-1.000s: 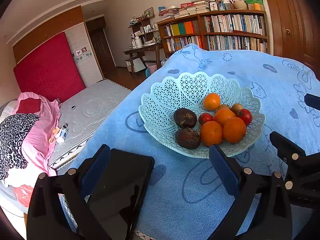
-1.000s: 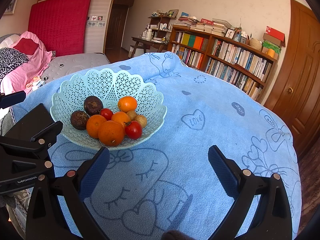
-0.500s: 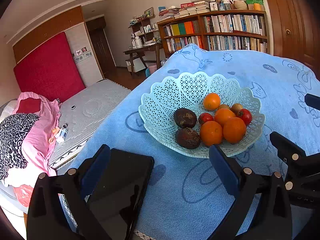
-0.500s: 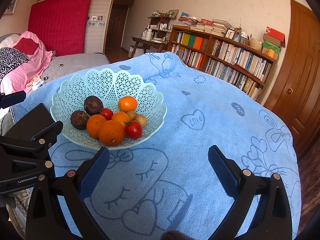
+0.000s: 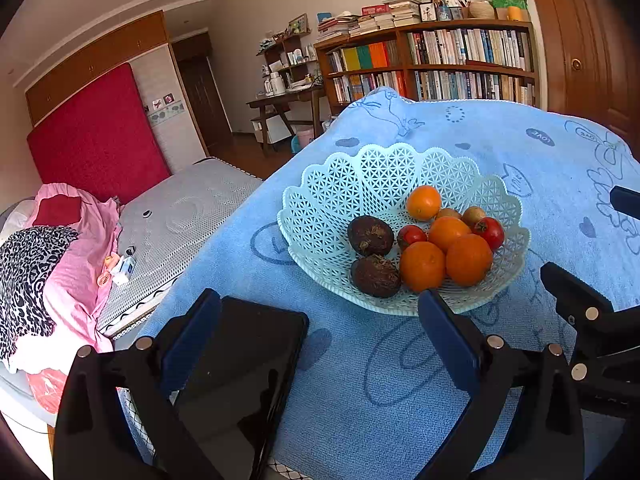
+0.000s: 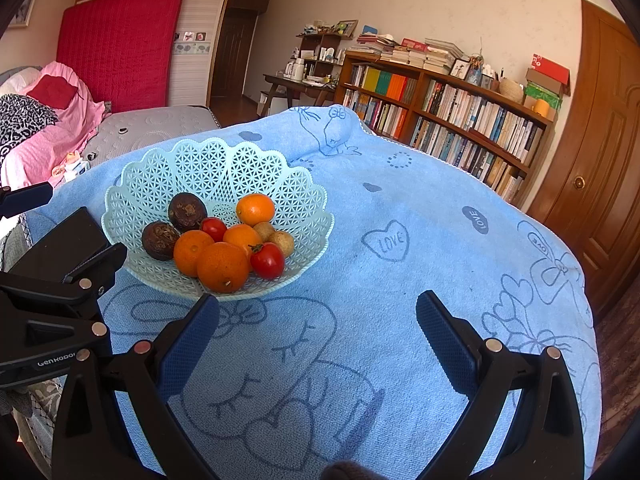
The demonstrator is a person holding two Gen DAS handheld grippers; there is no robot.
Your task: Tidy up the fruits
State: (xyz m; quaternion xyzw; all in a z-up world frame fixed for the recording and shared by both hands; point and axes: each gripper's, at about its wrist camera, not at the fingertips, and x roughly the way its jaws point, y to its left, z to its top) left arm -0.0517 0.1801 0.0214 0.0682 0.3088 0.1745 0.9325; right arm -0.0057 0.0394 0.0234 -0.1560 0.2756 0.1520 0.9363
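Two Spread Grippers Before a Filled Fruit Basket

Two grippers are seen, and both have their blue pads wide apart with nothing between them. In the left wrist view, going from left to right: a bed with pink bedding (image 5: 80, 264) fills the left side, then a black phone (image 5: 248, 368) lies on the blue towel (image 5: 500, 144) at the lower left, partly behind the left pad. The left gripper (image 5: 320, 344) hovers over the towel at the bottom of the frame. To the right of centre stands the pale lattice basket (image 5: 352, 200), and its near rim is just above the right pad. Inside it, toward the right half, I count two dark brown fruits (image 5: 370, 235), four oranges (image 5: 422, 266), two red tomatoes (image 5: 489, 232) and some small brownish fruits (image 5: 474, 213); all lie close together. At the far right edge a part of the other black tool shows.

In the right wrist view the same basket (image 6: 168, 176) is at the left of centre, and the right gripper (image 6: 318, 334) hangs over the bare towel (image 6: 440, 200) at the bottom, to the right of the basket. A bookshelf (image 6: 460, 116) stands at the upper right.
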